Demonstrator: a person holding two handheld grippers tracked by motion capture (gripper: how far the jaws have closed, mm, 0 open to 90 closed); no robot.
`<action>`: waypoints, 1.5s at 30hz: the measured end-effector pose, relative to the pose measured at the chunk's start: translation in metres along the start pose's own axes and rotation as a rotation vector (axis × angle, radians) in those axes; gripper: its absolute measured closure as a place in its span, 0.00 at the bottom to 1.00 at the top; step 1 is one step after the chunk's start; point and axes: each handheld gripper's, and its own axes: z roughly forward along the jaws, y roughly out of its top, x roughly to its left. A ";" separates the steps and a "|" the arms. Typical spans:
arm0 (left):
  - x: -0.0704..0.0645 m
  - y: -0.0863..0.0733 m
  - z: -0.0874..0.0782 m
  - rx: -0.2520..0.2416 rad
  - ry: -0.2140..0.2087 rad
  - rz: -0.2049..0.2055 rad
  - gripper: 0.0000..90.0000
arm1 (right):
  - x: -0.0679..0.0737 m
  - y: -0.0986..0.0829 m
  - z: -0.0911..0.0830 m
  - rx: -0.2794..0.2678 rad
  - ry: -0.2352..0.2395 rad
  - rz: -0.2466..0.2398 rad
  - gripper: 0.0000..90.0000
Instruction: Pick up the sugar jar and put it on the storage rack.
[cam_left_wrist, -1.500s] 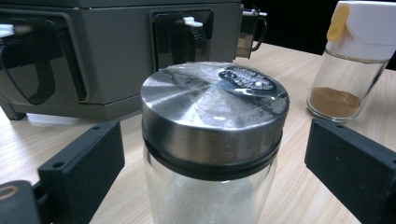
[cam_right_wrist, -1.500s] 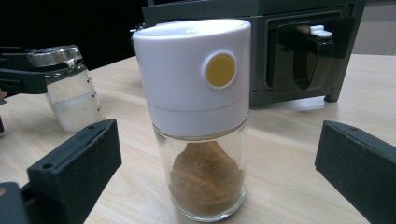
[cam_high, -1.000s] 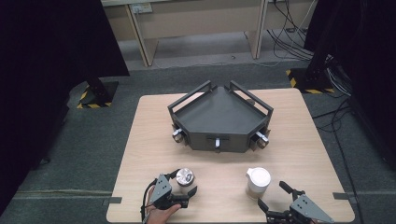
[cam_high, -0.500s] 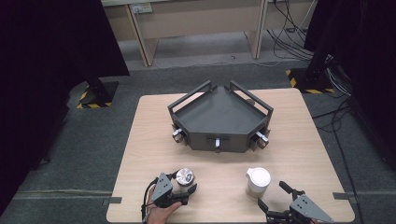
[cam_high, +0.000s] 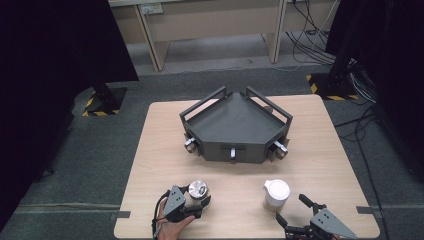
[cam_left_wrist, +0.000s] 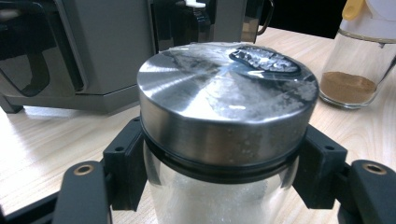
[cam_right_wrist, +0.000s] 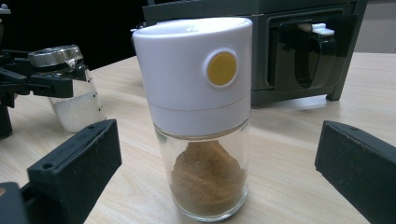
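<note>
On the table (cam_high: 320, 165), left fingers (cam_left_wrist: 126, 172) seemingly clamp the steel-lidded jar (cam_left_wrist: 224, 130); right fingers (cam_right_wrist: 74, 163), spread, flank the white-capped jar (cam_right_wrist: 201, 112)

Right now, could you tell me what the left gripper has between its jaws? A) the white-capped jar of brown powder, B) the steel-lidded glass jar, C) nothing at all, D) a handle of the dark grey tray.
B: in the left gripper view the left gripper has its black jaws pressed against both sides of the steel-lidded glass jar, just under the lid, while the white-capped jar of brown powder stands free between the open jaws of the right gripper.
</note>
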 end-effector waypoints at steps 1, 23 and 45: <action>0.000 0.000 0.000 -0.001 0.001 0.000 0.34 | 0.000 0.000 0.000 0.000 0.000 0.000 0.01; -0.002 0.008 -0.003 -0.020 -0.041 0.003 0.34 | 0.000 0.000 0.000 -0.001 0.003 -0.002 0.01; 0.010 0.032 0.000 -0.018 -0.068 -0.029 0.34 | -0.001 0.000 -0.001 -0.003 0.004 0.002 0.01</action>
